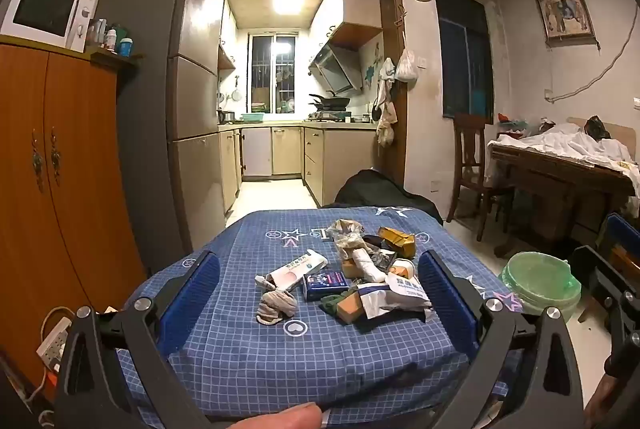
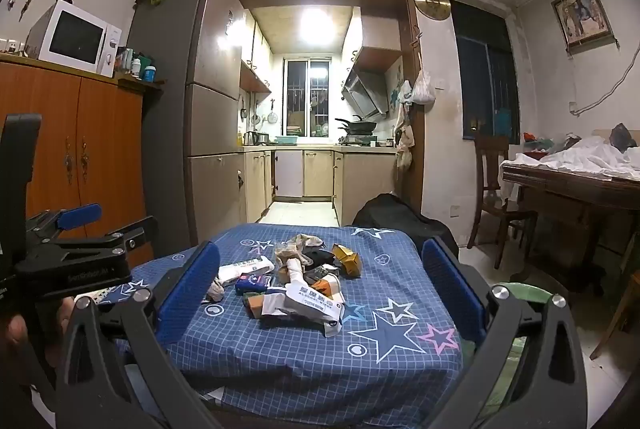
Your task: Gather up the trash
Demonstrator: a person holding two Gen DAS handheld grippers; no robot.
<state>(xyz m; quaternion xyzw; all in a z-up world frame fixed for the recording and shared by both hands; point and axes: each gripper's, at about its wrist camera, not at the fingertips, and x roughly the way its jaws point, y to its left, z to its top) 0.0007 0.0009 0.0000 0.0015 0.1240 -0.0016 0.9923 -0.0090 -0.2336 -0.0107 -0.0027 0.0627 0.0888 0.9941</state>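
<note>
Trash pile (image 1: 352, 277) on blue tablecloth (image 1: 248, 349), left gripper (image 1: 318, 293) and right gripper (image 2: 320, 289) both wide apart, empty.

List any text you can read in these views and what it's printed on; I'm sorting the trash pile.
"ALCOHOL WIPES": white wipes packet, front of the pile.
"L": printed on the blue tablecloth, seen upside down.
White tube box: small print, too blurred to read.
Dark blue carton: print unreadable.
Left gripper's body: embossed brand, too faint to read.

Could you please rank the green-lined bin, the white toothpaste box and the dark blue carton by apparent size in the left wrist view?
1. Green-lined bin, though it stands off the table, so true scale is unsure.
2. White toothpaste box.
3. Dark blue carton.
</note>
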